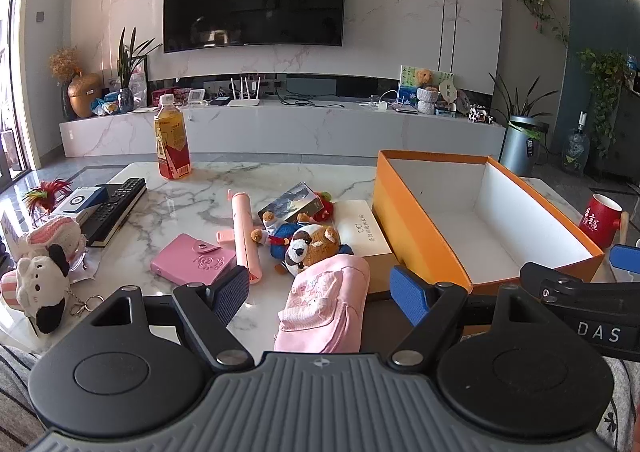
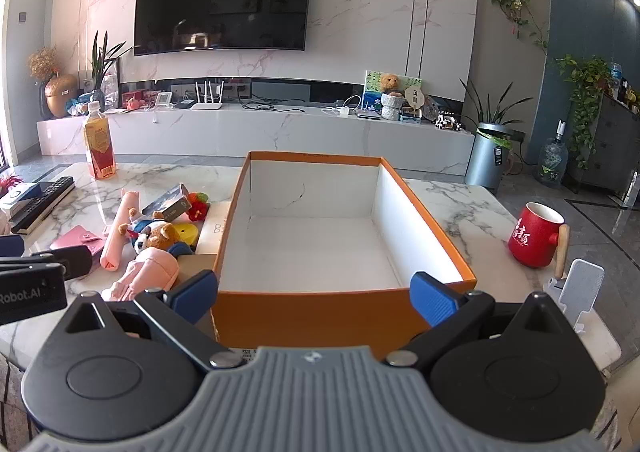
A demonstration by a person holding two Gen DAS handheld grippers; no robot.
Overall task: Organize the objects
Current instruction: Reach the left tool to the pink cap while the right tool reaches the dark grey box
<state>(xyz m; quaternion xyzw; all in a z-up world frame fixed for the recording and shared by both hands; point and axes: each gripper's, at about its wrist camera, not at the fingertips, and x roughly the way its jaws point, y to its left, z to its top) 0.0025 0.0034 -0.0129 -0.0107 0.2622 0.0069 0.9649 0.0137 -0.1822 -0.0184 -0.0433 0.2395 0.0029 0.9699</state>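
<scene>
An orange box (image 2: 344,308) with a bare white inside stands in the middle of the right view, on the marble worktop (image 2: 460,200). The right claw (image 2: 318,298) hangs wide open at its near wall, gripping nothing. Only this view shows a white phone stand (image 2: 582,286) at lower right. In the left view, the left claw (image 1: 320,292), also wide open and empty, frames a pink pouch (image 1: 328,308); a cow plush (image 1: 38,288) appears lower left only there.

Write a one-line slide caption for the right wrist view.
Open right gripper faces an empty orange box on a marble table, toys to its left, red mug right.
</scene>
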